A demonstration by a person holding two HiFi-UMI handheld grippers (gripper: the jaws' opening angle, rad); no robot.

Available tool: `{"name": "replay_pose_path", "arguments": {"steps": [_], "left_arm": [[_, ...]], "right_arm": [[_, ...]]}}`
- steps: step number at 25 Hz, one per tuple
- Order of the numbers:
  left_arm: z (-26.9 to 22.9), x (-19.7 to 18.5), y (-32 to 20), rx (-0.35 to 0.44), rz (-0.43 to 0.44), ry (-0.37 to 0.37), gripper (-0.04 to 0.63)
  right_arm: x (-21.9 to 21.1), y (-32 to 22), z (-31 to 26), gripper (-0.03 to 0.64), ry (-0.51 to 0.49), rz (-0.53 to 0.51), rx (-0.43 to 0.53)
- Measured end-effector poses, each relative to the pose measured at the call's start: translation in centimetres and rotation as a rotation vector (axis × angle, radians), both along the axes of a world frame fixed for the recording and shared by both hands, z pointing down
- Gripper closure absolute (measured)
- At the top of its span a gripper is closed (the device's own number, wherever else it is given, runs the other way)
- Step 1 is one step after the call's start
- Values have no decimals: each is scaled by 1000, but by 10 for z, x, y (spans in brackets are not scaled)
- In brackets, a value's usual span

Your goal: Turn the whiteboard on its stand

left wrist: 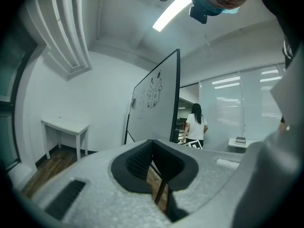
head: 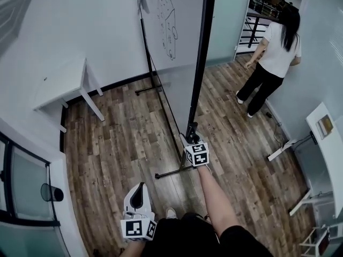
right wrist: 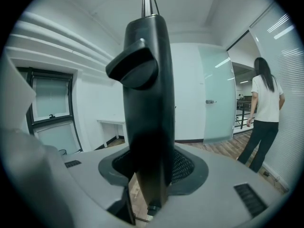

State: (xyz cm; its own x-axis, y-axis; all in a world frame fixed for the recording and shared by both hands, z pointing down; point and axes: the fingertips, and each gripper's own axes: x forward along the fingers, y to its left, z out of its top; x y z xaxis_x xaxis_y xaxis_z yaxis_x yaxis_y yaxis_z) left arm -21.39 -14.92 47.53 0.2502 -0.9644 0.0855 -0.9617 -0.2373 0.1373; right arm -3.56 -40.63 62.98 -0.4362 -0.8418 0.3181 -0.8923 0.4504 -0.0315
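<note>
Right tongs [right wrist: 149,184] clamp the whiteboard [head: 171,31] post [right wrist: 147,103]; left tongs [left wrist: 154,172] hang apart, empty. One-sided yank could tip the stand [head: 169,174] just below.

We see a white table [head: 59,82] by the far left wall, standing on the wooden floor [head: 123,143]. At the far right, a person in a white top [head: 276,50] stands near a black railing [head: 252,31]. A white desk [head: 335,159] on the right holds a book [head: 324,126].
</note>
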Motion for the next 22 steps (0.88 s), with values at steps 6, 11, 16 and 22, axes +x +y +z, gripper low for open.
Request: {"name": "replay_pose_path", "arguments": {"steps": [6,11,16,22], "left_arm": [[-3,10,22,-7,-29,-1,581],[3,17,41,-11,-52,2,581],[4,32,64,-14,-65,-10,581],[13,44,82,-28,-75,3,581]], "right_arm": [[9,14,0,446,9,-4,-8],[16,27,1,446,10,6,-10],[33,49,2,446,7,-2,-4],[44,67,-2,446,9,-9,-3]]}}
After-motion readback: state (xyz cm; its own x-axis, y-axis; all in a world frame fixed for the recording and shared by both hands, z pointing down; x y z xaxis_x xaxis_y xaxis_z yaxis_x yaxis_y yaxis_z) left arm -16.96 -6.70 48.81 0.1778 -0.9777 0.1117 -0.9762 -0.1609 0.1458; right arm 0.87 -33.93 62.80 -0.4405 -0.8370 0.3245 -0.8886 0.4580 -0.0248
